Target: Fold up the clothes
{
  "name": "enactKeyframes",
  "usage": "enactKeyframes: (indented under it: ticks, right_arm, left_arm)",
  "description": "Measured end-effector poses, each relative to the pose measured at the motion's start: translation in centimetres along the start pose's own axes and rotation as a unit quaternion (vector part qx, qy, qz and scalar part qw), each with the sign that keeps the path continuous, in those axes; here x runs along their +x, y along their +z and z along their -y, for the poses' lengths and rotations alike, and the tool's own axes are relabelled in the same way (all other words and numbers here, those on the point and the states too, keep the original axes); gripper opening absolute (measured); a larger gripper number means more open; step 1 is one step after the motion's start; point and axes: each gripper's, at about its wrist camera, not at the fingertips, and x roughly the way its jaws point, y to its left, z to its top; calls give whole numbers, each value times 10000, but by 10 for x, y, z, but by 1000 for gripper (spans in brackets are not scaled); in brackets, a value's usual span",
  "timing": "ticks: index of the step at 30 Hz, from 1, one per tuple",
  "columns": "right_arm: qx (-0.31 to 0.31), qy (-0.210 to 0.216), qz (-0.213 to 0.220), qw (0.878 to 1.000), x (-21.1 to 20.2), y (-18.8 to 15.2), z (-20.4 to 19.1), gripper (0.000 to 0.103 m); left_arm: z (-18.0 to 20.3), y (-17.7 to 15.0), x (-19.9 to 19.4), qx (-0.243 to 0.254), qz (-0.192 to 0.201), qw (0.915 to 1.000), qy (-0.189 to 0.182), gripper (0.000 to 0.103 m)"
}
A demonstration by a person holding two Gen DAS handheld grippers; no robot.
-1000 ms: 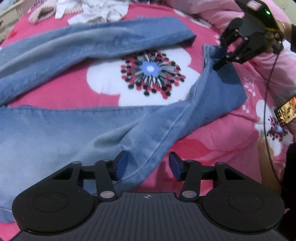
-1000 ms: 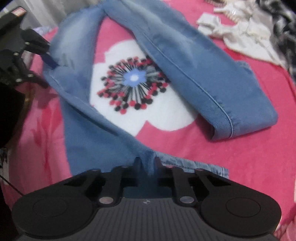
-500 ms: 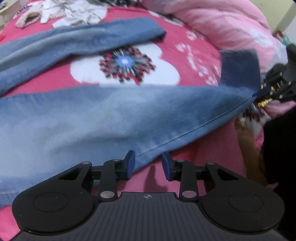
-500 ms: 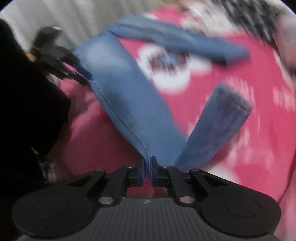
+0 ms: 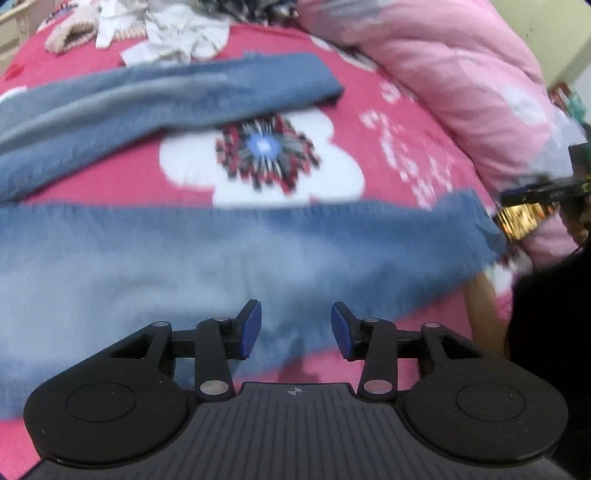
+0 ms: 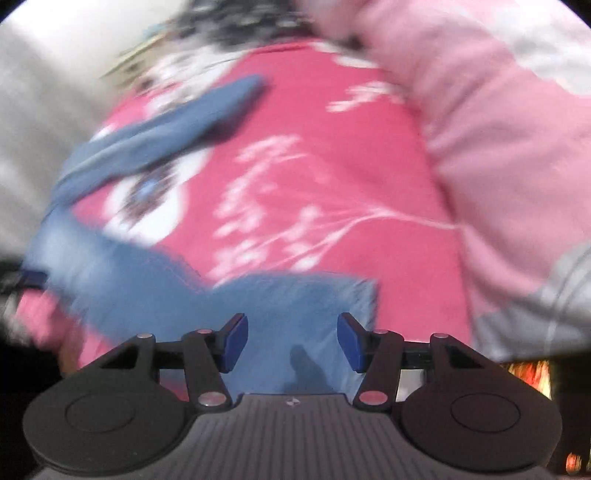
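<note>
Blue jeans (image 5: 184, 258) lie on a red floral bedcover (image 5: 388, 122), the near leg stretched flat from left to right and the far leg (image 5: 184, 92) angled behind it. My left gripper (image 5: 295, 326) hovers over the near leg's lower edge. Its jaws are opening, with cloth beneath them but none pinched. In the blurred right wrist view my right gripper (image 6: 291, 339) hangs over the near leg's hem end (image 6: 295, 306). Its jaws are opening and no cloth is pressed between the pads. The right gripper (image 5: 532, 190) also shows at the left wrist view's right edge.
A heap of white clothes (image 5: 177, 40) and a knitted piece (image 5: 70, 33) lie at the back of the bed. A bulky pink quilt (image 5: 461, 92) runs along the right side. A person's dark clothing (image 5: 546, 314) fills the lower right.
The right gripper pulled the bent near leg out to the right until it lay straight, then went from shut on the hem to open. The left gripper's jaws narrowed, then widened.
</note>
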Motion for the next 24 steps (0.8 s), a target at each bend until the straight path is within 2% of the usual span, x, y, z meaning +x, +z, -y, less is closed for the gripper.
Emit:
enactKeyframes:
  ticks: [2,4,8,10,12,14,15,16,17,18,21,23,24]
  right_arm:
    - [-243,121,-78,9996,14,14,3,56]
    - [-1023,125,-200,9945,29,25,-10,56]
    - [-2715,282,-493,9608,58,39,-43,56]
    - [-3184,322,-715,9447,73,40,-54,56]
    - [-3399,315,-1048,9341,92,38,-59,56]
    - [-3679,246,-1264,9209,100,25,-66,44]
    - [-3913,136,-1241,9117,100,19,-72,39]
    - [-4144,26,-1217,9019,100,12,-77,15]
    - [-4332,-128,-1201,8932,96,5,-82,7]
    - [-4441,-239,-1091,8890,88,0,-87,6]
    - [-4404,-760,-529,8930,59,-5,-88,5]
    - [-4069,-919,-227,9085,44,-6,-84,5]
    - [-3981,-1043,-99,9113,42,-10,-84,5]
  left_arm:
    - [5,14,17,97,43,9999,22,42]
    - [11,26,34,212,-10,9998,-24,42]
    - [28,40,56,668,-76,9977,18,42]
    - [33,42,62,832,-57,9965,43,42]
    - [33,42,69,862,-31,9962,99,42]
    - [30,41,76,771,-62,9969,127,42]
    - [29,41,79,736,-79,9972,140,42]
    - [27,40,81,710,-93,9973,159,42]
    - [26,39,83,688,-105,9974,169,42]
    - [25,37,84,667,-115,9976,172,42]
    - [22,34,86,594,-104,9980,196,42]
    - [22,33,86,588,-89,9980,195,42]
    - [23,33,86,591,-81,9980,201,42]
